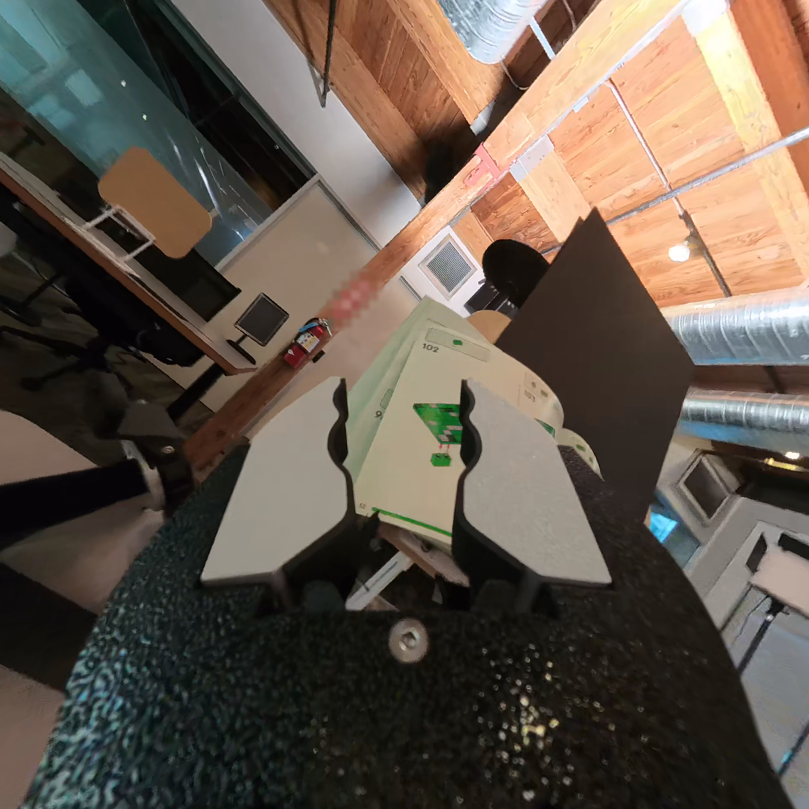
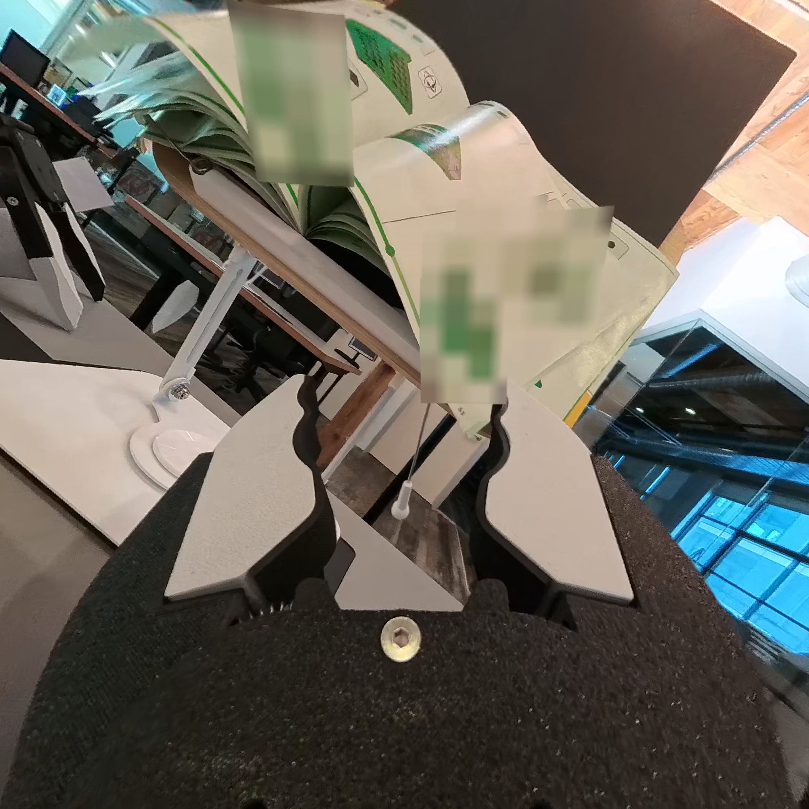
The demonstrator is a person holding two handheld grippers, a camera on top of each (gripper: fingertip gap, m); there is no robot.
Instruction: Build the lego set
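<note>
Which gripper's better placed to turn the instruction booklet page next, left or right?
Probably right. The right gripper is open with the curled loose page of the instruction booklet just above its fingertips. The left gripper is open too, facing the flat page.

Booklet (image 2: 437, 184) top cut off, its fanning pages blurred
</note>
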